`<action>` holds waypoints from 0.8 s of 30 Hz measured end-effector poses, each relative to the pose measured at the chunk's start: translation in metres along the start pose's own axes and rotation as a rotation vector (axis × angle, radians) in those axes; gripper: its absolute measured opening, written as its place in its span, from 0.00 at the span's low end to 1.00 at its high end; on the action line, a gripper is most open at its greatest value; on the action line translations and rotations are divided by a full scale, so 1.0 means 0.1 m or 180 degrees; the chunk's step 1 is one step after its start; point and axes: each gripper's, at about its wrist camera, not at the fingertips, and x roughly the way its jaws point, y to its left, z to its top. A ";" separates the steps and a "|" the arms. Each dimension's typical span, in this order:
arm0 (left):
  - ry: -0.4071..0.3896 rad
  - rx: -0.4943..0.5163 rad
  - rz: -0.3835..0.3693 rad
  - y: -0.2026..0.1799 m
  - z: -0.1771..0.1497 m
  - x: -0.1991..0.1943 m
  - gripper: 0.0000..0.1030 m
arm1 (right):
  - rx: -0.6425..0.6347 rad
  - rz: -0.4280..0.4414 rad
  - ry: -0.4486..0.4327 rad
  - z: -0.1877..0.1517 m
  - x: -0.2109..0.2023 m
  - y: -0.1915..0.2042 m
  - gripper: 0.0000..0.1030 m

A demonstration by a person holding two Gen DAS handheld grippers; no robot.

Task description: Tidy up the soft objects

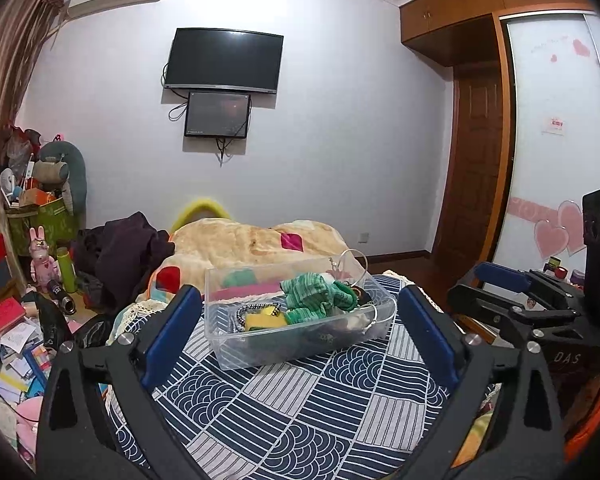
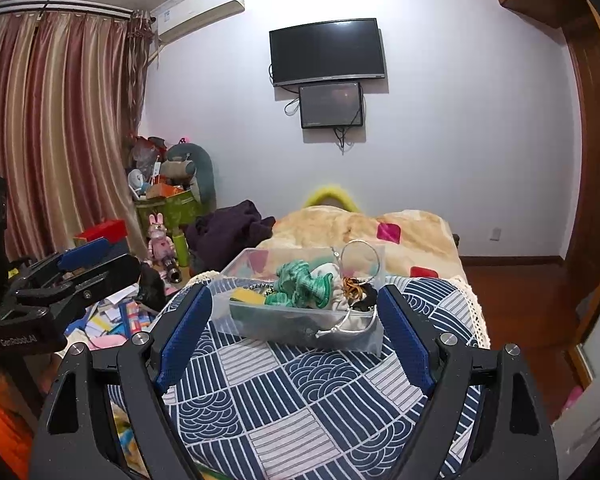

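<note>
Left gripper (image 1: 296, 328) and right gripper (image 2: 296, 336) both spread wide, empty. Clear bin (image 1: 236, 344) at 12 o'clock on patterned bedspread (image 1: 300, 412) holds green knit cloth (image 1: 320, 294). Likely pre-grasp; next: reach in, pinch cloth.

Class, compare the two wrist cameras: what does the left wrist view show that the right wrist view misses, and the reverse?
Only the left wrist view shows the wardrobe door with pink hearts and the right gripper. Only the right wrist view shows the striped curtains and the left gripper. Both show the clear bin of soft items on the patterned bedspread, and the wall TV.
</note>
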 end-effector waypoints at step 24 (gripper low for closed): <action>-0.0004 0.0010 0.0035 0.03 -0.01 -0.02 0.99 | 0.0027 0.0014 -0.0073 -0.01 -0.11 0.01 0.81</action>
